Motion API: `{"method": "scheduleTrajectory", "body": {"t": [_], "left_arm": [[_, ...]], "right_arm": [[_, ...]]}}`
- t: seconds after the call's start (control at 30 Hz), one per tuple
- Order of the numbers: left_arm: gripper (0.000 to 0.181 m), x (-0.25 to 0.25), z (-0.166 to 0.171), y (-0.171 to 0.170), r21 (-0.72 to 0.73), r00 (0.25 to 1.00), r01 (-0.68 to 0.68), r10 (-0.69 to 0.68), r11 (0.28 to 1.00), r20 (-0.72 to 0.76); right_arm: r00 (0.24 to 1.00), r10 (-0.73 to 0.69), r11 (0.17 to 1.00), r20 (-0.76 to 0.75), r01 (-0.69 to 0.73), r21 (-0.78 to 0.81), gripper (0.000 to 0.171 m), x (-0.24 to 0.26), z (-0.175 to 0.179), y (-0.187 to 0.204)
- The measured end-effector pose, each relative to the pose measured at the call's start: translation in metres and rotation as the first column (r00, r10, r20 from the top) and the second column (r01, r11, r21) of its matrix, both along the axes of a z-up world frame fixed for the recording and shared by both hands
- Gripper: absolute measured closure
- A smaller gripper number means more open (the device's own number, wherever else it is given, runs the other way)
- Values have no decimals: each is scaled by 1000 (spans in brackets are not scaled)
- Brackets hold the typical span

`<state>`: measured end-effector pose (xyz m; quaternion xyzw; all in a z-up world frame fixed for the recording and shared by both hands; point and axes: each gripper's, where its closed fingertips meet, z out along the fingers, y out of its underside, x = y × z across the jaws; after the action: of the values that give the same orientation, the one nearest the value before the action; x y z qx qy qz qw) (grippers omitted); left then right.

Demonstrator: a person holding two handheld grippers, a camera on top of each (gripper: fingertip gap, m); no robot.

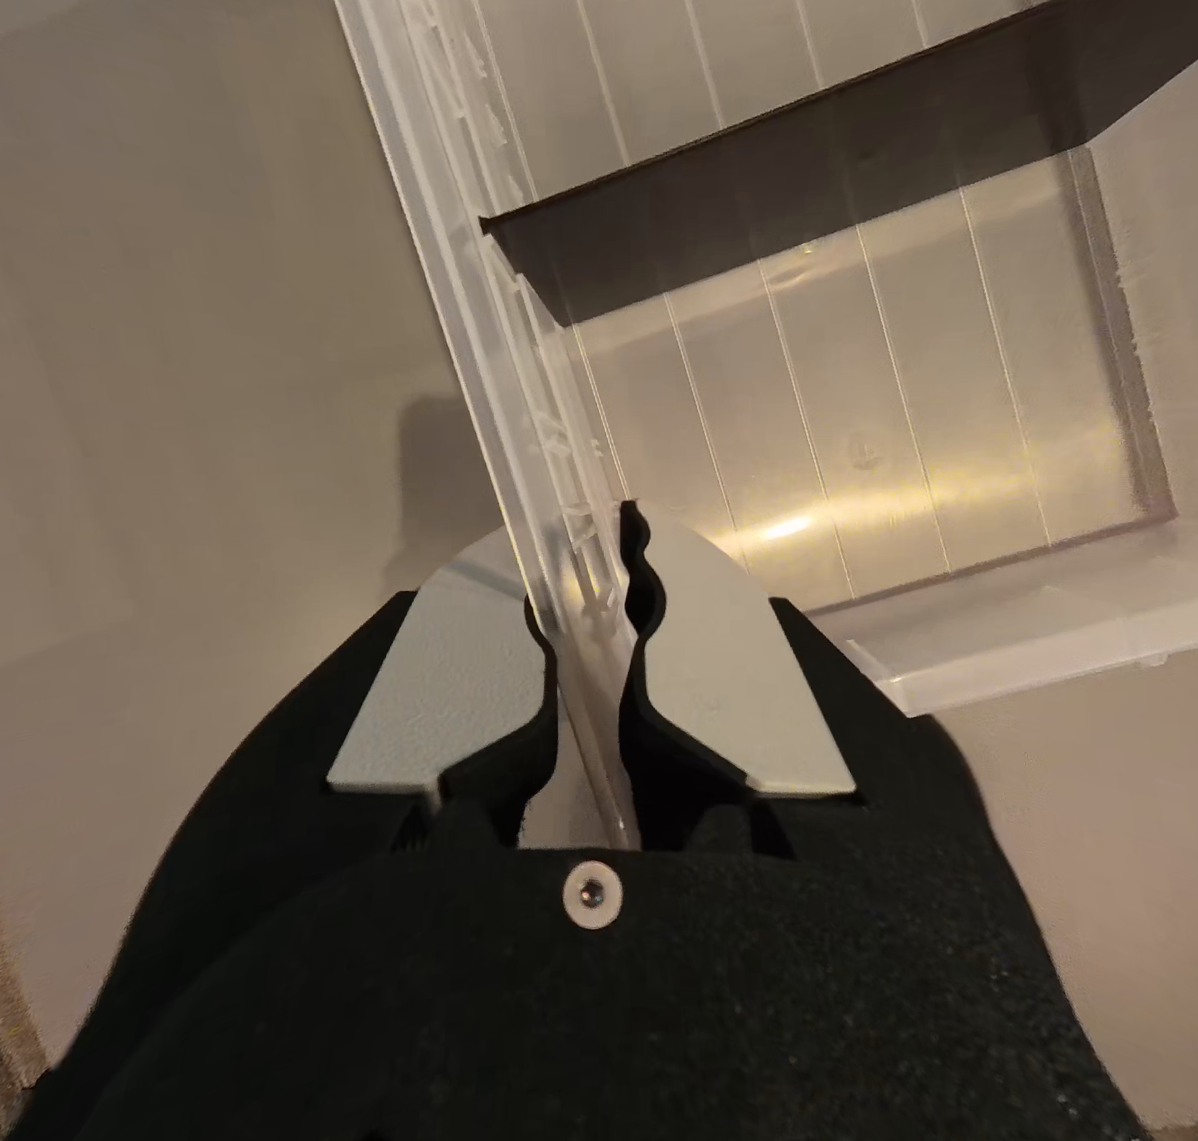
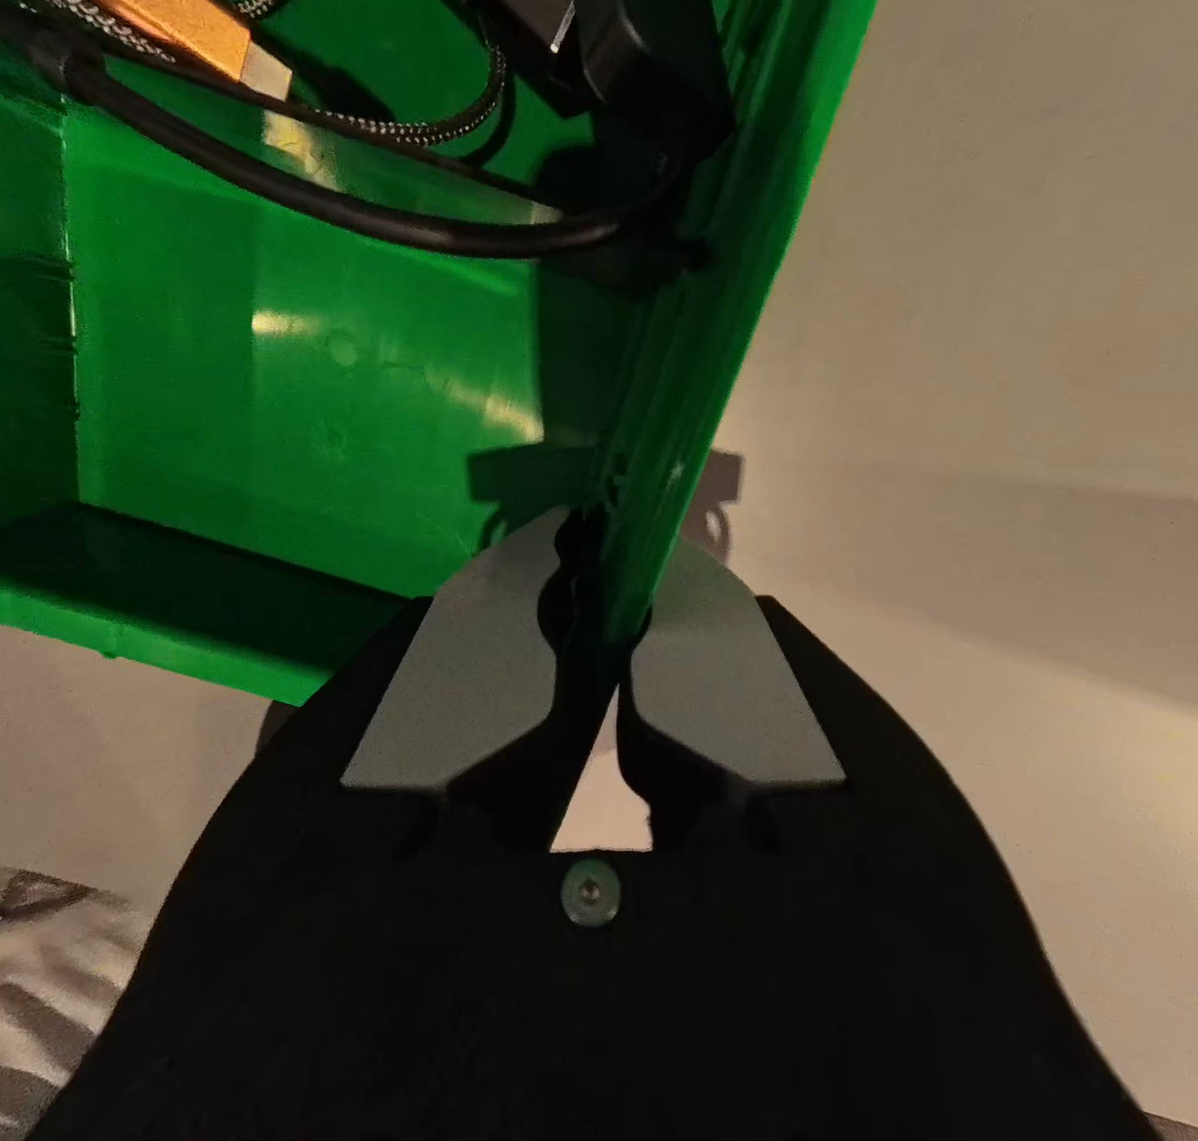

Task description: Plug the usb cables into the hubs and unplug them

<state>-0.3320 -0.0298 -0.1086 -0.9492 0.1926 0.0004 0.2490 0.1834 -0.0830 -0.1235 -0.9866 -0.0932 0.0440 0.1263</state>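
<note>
clear bin (image 1: 843, 345): glossy ribbed plastic | green bin (image 2: 292, 364): glossy plastic | cable (image 2: 389, 128): braided

A plain beige tabletop (image 1: 194, 397) carried a clear plastic bin (image 1: 843, 397); a green plastic bin (image 2: 292, 364) sat on the same surface.

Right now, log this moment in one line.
left hand-held gripper: shut on clear bin wall | right hand-held gripper: shut on green bin wall | cables inside green bin

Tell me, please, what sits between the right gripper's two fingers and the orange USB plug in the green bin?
In the right wrist view, the right gripper clamps the green bin's wall. Between it and the orange USB plug lie bare green floor and looping black cables.
</note>
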Motion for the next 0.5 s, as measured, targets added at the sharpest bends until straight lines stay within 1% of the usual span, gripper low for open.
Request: {"method": "scheduleTrajectory", "body": {"t": [0.07, 0.1, 0.13, 0.2, 0.23, 0.27, 0.3, 0.33, 0.37, 0.4, 0.47, 0.5], "left_arm": [[160, 7, 4, 2, 31, 1000, 2, -2, 1000, 5], [153, 8, 11, 3, 67, 1000, -9, 9, 998, -1], [141, 8, 20, 5, 120, 1000, -18, 19, 993, -3], [129, 8, 44, 7, 244, 999, -33, 33, 969, 7], [126, 8, 56, 7, 302, 999, -39, 38, 952, 10], [125, 8, 67, 7, 359, 999, -44, 44, 932, 9], [124, 8, 78, 7, 417, 999, -51, 53, 907, 7], [125, 8, 89, 7, 472, 998, -57, 61, 880, 7], [126, 10, 98, 7, 517, 998, -63, 69, 854, 7], [126, 11, 105, 6, 550, 997, -68, 77, 832, 6], [123, 16, 116, 5, 589, 996, -71, 87, 805, 1], [121, 18, 120, 5, 602, 996, -70, 88, 796, 0]], "right_arm": [[1000, 26, 1000, 7, -26, 11, 159, -7, 1, 0], [999, 32, 998, 21, -33, 48, 153, -7, 5, 3], [999, 8, 995, 46, -13, 103, 147, -3, 13, 6], [992, -98, 959, 79, 73, 273, 141, 5, 48, 12], [984, -159, 915, 84, 114, 388, 140, 4, 74, 13], [982, -184, 845, 42, 136, 517, 141, -8, 106, 14], [989, -144, 761, -43, 139, 634, 140, -36, 138, 15], [990, -35, 685, -136, 123, 718, 136, -77, 166, 15], [975, 85, 656, -203, 99, 748, 132, -122, 181, 13], [953, 183, 692, -243, 51, 720, 123, -166, 180, 10], [934, 243, 797, -260, -40, 603, 96, -232, 153, 14], [940, 251, 830, -230, -87, 551, 95, -255, 136, 20]]}}
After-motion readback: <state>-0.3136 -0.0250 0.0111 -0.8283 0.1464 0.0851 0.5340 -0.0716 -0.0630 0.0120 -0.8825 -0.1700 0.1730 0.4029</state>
